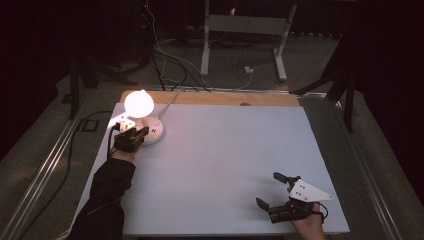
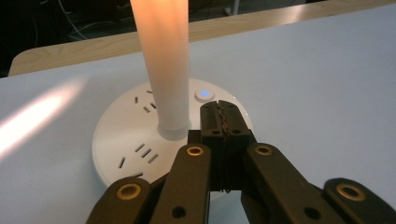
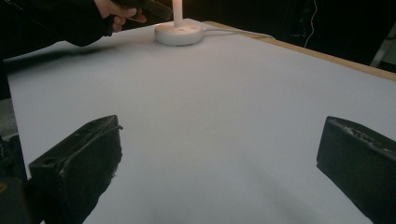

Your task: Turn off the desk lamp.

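high view: lamp (image 1: 138, 103) lit, upper left of table (image 1: 225, 165) | left gripper (image 2: 219, 122) jaws closed, empty, tips by power btn (image 2: 204, 94), prob switch-on done | right gripper (image 1: 274, 192) wide open, idle lower right, nothing held

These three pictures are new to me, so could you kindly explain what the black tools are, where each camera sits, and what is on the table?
No robot arm here: a person holds a hand-held two-jaw gripper in each hand. The high view looks down from above the person's side; the other two cameras ride on the grippers and look along their black jaws.

On the pale table stands one lit lamp with a glowing globe, a white stem and a round white base that has plug sockets and a small button lit blue. A white cord runs off the far edge.

The left gripper has its jaws shut together, empty, their tips over the base just short of that button. The right gripper rests near the front right corner, jaws wide open, holding nothing.
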Available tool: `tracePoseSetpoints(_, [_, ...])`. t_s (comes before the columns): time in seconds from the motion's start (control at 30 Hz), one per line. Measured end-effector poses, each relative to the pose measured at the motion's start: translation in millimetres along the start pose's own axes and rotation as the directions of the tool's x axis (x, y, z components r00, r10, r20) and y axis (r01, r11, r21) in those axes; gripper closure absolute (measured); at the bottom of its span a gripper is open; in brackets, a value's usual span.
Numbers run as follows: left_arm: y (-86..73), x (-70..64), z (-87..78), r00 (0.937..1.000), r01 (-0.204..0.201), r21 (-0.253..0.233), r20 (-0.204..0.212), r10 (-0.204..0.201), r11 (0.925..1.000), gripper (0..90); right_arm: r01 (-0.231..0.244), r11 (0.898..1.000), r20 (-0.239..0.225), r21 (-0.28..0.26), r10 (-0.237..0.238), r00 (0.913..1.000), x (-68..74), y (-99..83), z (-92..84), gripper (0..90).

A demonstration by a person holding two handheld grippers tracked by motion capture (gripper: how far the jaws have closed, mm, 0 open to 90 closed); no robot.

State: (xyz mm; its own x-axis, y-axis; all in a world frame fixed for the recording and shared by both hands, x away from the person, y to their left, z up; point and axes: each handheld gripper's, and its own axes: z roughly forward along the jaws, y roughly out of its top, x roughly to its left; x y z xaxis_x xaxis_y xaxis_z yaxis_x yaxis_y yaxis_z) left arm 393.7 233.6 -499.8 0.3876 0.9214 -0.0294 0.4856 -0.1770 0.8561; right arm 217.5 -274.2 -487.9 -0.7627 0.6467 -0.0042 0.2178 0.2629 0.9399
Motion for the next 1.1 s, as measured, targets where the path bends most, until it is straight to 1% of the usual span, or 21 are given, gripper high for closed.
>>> tracePoseSetpoints(0.1, [-2.1, 1.0, 1.6, 1.0, -0.002, 0.008, -0.002, 0.002, 1.0, 90.0, 0.001, 1.0, -0.001, 0.001, -0.001, 1.0, 0.1, 0.0, 0.0, 0.0])
tracePoseSetpoints(0.13, [-3.1, 1.1, 2.5, 1.0, 0.003, 0.01, 0.001, -0.003, 0.9999, 90.0, -0.001, 1.0, -0.001, 0.001, 0.001, 1.0, 0.1, -0.1, 0.0, 0.0])
tracePoseSetpoints(0.3, [-6.0, 1.2, 5.5, 1.0, -0.005, 0.02, 0.005, 0.005, 0.9998, 90.0, 0.0, 1.0, -0.001, 0.0, 0.0, 1.0, 0.0, 0.1, -0.1, 0.0])
tracePoseSetpoints(0.4, [-7.9, 0.9, 7.7, 1.0, -0.003, 0.031, 0.007, 0.003, 0.9995, 90.0, -0.001, 1.0, -0.001, -0.001, 0.001, 1.0, -0.3, 0.0, -0.3, 0.0])
tracePoseSetpoints(0.47, [-8.9, 0.5, 8.6, 0.9999, -0.01, 0.039, 0.006, 0.01, 0.9992, 90.0, -0.002, 1.0, -0.001, -0.002, 0.002, 1.0, -0.5, 0.0, -0.6, 0.0])
tracePoseSetpoints(0.5, [-9.1, 0.8, 8.8, 0.9999, -0.004, 0.037, 0.012, 0.003, 0.9993, 90.0, -0.001, 1.0, 0.0, -0.002, 0.001, 1.0, -0.4, 0.0, -0.6, 0.0])
tracePoseSetpoints(0.63, [-10.0, 1.4, 9.3, 1.0, -0.005, 0.039, 0.004, 0.005, 0.9992, 90.0, -0.001, 1.0, 0.0, -0.001, 0.001, 1.0, -0.2, 0.0, -0.4, 0.0])
tracePoseSetpoints(0.67, [-10.6, 1.5, 9.6, 1.0, -0.006, 0.043, 0.007, 0.005, 0.999, 90.0, -0.001, 1.0, 0.0, -0.001, 0.001, 1.0, -0.2, 0.1, -0.4, 0.0])
tracePoseSetpoints(0.7, [-11.2, 1.4, 10.2, 0.9999, -0.014, 0.047, 0.002, 0.013, 0.9988, 90.0, -0.001, 1.0, 0.0, -0.001, 0.001, 1.0, -0.2, 0.1, -0.5, 0.0])
tracePoseSetpoints(0.8, [-12.0, 2.2, 10.9, 1.0, -0.008, 0.048, 0.003, 0.008, 0.9988, 90.0, -0.001, 1.0, -0.001, 0.0, 0.001, 1.0, -0.4, 0.0, -0.4, 0.0])
tracePoseSetpoints(0.9, [-12.2, 1.7, 11.2, 0.9999, -0.017, 0.049, 0.0, 0.017, 0.9987, 90.0, -0.001, 1.0, 0.0, 0.0, 0.001, 1.0, -0.2, 0.0, -0.3, 0.0])
tracePoseSetpoints(0.93, [-12.0, 2.0, 11.4, 0.9999, -0.013, 0.052, 0.0, 0.013, 0.9986, 90.0, -0.001, 1.0, -0.001, 0.0, 0.001, 1.0, -0.2, 0.0, -0.2, 0.0])
tracePoseSetpoints(1.0, [-12.2, 0.9, 11.9, 0.9997, -0.025, 0.05, -0.008, 0.025, 0.9984, 90.0, 0.0, 1.0, 0.0, 0.002, 0.0, 1.0, -0.1, -0.1, 0.0, 0.0])
tracePoseSetpoints(1.03, [-12.2, 0.7, 12.0, 0.9997, -0.024, 0.05, -0.009, 0.025, 0.9984, 90.0, -0.001, 1.0, -0.001, 0.002, 0.001, 1.0, 0.0, -0.2, 0.2, 0.0])
tracePoseSetpoints(1.1, [-11.8, 0.7, 11.8, 0.9993, -0.035, 0.051, -0.006, 0.036, 0.9981, 90.0, 0.0, 1.0, -0.001, 0.003, 0.0, 1.0, 0.4, -0.1, 0.3, 0.0])
